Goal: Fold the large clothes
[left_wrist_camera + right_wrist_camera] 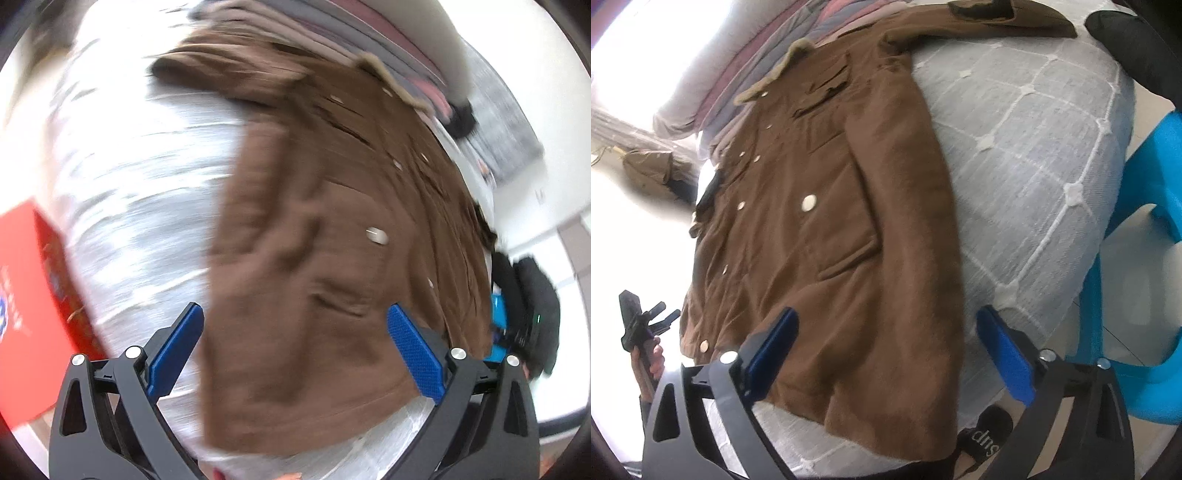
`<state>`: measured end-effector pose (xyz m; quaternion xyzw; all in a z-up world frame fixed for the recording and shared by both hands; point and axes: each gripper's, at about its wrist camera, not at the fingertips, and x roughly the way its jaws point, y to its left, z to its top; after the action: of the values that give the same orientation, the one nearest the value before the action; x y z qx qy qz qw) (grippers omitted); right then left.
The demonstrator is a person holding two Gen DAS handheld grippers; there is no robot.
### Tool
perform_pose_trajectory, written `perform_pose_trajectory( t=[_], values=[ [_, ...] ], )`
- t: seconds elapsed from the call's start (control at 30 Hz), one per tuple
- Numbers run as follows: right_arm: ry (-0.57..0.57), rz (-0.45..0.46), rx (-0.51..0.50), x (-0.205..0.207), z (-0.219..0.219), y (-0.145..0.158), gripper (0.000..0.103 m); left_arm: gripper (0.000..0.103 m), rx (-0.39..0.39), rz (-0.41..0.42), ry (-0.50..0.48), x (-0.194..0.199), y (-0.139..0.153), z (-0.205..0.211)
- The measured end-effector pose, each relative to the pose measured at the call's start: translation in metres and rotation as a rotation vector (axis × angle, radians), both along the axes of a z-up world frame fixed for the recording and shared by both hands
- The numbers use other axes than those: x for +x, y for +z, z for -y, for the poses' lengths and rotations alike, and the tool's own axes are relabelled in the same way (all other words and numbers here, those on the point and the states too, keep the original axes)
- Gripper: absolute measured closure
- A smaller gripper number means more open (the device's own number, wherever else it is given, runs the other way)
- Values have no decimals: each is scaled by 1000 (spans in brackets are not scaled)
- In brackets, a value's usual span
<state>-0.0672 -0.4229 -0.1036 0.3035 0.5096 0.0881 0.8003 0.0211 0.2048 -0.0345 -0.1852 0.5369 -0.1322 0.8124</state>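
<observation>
left gripper (295,350): jaws spread wide, nothing between the pads; hung over the coat's lower half, and the left wrist view was badly blurred.
coat (827,221): brown, lay flat and face up on the bed (1034,155), buttons showing.
coat axis: long axis ran from the collar (775,77) at the far end to the hem at the near edge of the bed; one sleeve (997,22) stretched out sideways at the top right.
right gripper (886,354): jaws apart, not pinching; the hem lay below the gap between the pads, contact unclear.
nearer hand: right gripper looked nearer the hem's right side; the left gripper, seen in a hand (653,354) at lower left, stood just off the hem's left corner.
next move, judged: each gripper probably takes its own side of the hem.
</observation>
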Motion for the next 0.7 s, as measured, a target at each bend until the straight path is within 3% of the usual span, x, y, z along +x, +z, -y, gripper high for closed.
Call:
perform_pose_trajectory(
  t=[0.03,0.13,0.23,0.37,0.43,0.47,0.5,0.6,0.7],
  values=[
    [-7,-6,-6,-1,1,0,55,7,-4,-6,15,-1,-2,-8],
    [-18,-11,10,2,4,-6,78,7,-94,-64,32,-3,-19,-28],
    [-27,4,48,1,6,-10,84,7,-187,-148,-13,-2,-43,-20],
    [-16,34,63,-3,4,-4,87,7,-166,-146,-51,-4,-47,-2],
    [-8,39,77,-7,6,-3,87,30,-314,-156,-69,-4,-48,1],
    [-3,20,80,-5,7,-6,87,57,-310,-180,-72,-3,-49,5],
    [-3,3,91,-3,7,-10,84,75,-286,-191,-80,-2,-51,9],
    [-11,-49,159,3,13,-26,74,84,-211,-191,-116,-4,-61,28],
    [2,-46,198,4,15,-27,65,86,-205,-185,-102,-6,-61,33]
  ],
)
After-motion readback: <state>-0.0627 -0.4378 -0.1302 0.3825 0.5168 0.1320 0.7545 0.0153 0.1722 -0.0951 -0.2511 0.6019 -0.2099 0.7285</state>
